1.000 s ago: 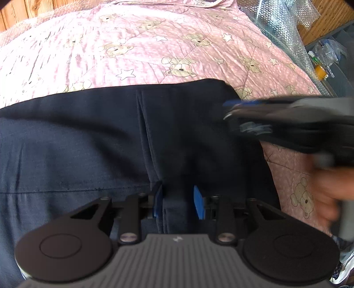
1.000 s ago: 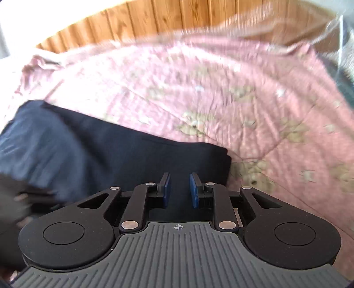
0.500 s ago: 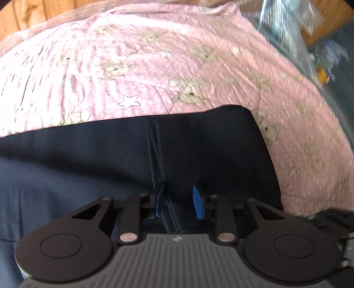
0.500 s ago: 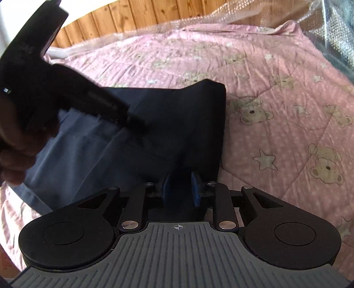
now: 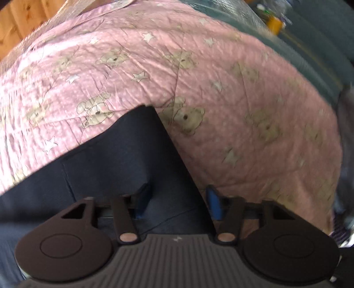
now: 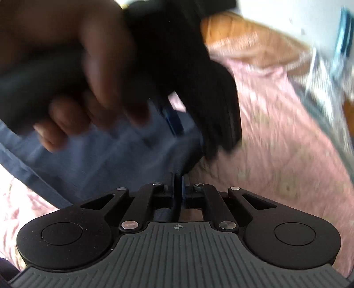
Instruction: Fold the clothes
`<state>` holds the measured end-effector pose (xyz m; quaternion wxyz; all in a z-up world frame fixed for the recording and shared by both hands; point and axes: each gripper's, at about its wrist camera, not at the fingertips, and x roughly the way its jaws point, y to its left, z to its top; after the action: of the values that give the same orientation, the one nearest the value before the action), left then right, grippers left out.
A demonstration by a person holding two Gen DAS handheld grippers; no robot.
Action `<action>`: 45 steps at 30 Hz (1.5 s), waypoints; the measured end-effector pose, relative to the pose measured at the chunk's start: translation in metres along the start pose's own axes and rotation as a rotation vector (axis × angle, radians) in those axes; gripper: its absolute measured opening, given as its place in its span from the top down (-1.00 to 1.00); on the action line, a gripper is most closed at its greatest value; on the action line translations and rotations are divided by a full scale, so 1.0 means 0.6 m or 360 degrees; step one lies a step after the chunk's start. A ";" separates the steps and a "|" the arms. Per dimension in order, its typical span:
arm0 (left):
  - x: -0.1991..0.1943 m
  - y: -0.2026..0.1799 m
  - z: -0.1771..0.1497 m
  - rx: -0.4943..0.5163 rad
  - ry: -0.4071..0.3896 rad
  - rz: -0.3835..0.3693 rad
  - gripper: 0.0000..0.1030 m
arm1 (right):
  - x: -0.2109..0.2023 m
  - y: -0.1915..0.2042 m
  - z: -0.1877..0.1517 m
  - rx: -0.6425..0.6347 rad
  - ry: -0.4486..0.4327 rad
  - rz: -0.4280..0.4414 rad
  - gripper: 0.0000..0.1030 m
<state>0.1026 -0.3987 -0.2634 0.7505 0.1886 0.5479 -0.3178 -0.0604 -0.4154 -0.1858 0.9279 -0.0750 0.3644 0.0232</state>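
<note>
A dark navy garment (image 5: 124,159) lies on the pink bear-print quilt (image 5: 221,77). In the left wrist view my left gripper (image 5: 177,199) is open, its blue pads wide apart over the garment's folded corner. In the right wrist view my right gripper (image 6: 178,183) is shut on an edge of the navy garment (image 6: 106,159), which stretches away to the left. The hand that holds the left gripper (image 6: 199,77) fills the upper left of that view, close above the cloth.
The quilt (image 6: 287,155) covers the bed. A wooden wall (image 5: 26,24) is behind it. Clear plastic wrap (image 5: 232,11) and a bin with small items (image 5: 274,20) are at the far right edge of the bed.
My left gripper has opened and let go of the fold. My right gripper has closed on the garment's edge. The left hand has moved close in front of the right camera.
</note>
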 end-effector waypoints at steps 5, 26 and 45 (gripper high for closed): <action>-0.082 0.109 -0.046 -0.0339 -0.0174 -0.0162 0.75 | -0.016 0.013 -0.003 0.0125 -0.0130 0.0012 -0.78; -0.105 0.390 -0.246 -0.0892 -0.0236 -0.0302 0.75 | 0.023 0.176 0.012 -0.0289 0.0297 0.0459 0.90; -0.110 0.417 -0.181 -0.0641 -0.0326 -0.0069 -0.30 | 0.116 0.069 0.142 0.0199 0.0309 0.0528 0.01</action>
<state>0.1841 -0.1303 -0.2534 0.8178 -0.0101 0.5250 -0.2356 0.0439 -0.3621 -0.1767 0.8748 0.0420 0.4601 0.1458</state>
